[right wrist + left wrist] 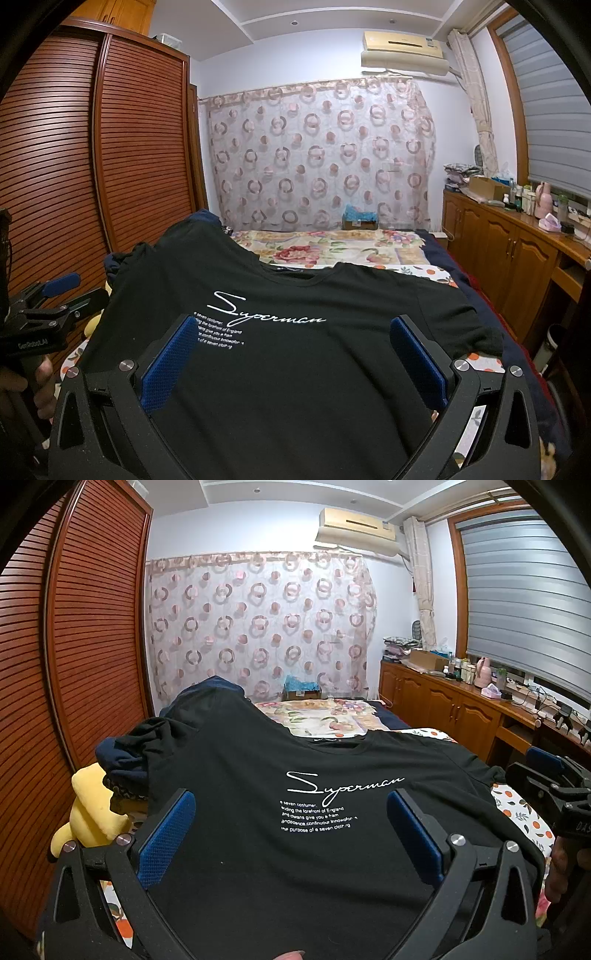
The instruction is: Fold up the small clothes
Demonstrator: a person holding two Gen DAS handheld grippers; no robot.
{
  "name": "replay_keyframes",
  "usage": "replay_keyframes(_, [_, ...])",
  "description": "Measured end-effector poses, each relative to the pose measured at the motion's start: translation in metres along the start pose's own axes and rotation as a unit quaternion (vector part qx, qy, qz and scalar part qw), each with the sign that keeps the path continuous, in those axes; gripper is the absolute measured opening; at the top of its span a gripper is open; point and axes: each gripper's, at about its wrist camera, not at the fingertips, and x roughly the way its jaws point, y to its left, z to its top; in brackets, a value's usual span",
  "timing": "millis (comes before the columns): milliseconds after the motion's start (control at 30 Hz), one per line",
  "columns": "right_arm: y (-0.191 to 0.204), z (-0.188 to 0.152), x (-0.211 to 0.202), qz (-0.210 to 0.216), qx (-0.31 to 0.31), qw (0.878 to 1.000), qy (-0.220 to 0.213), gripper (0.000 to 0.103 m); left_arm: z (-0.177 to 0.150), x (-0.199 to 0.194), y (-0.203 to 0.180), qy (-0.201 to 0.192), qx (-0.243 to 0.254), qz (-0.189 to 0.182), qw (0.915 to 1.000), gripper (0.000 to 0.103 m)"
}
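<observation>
A black T-shirt (258,760) with white "Superman" lettering lies spread front-up on the bed, its collar toward the far end; in the right wrist view the same T-shirt (295,350) fills the foreground. My left gripper (291,801) hovers over the shirt's lower chest, jaws wide open, blue pads (170,834) apart with nothing pinched. My right gripper (293,328) is likewise wide open above the shirt near its hem. The shirt's left sleeve drapes over a heap of dark clothes (122,760). Each gripper shows at the other view's edge: the right gripper (554,794) and the left gripper (48,306).
A yellow plush toy (88,812) sits at the bed's left edge by the slatted wooden wardrobe (74,627). A floral quilt (325,247) covers the far bed. A wooden cabinet (517,254) with bottles runs along the right wall. A person's hand (40,384) holds the left handle.
</observation>
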Motion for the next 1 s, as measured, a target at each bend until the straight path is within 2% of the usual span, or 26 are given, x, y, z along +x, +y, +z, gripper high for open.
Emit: replay_keyframes(1000, [0.002,0.001,0.000,0.000,0.003,1.000,-0.001,0.103,0.012,-0.012,-0.007,-0.009,0.002,0.001,1.0000,0.103])
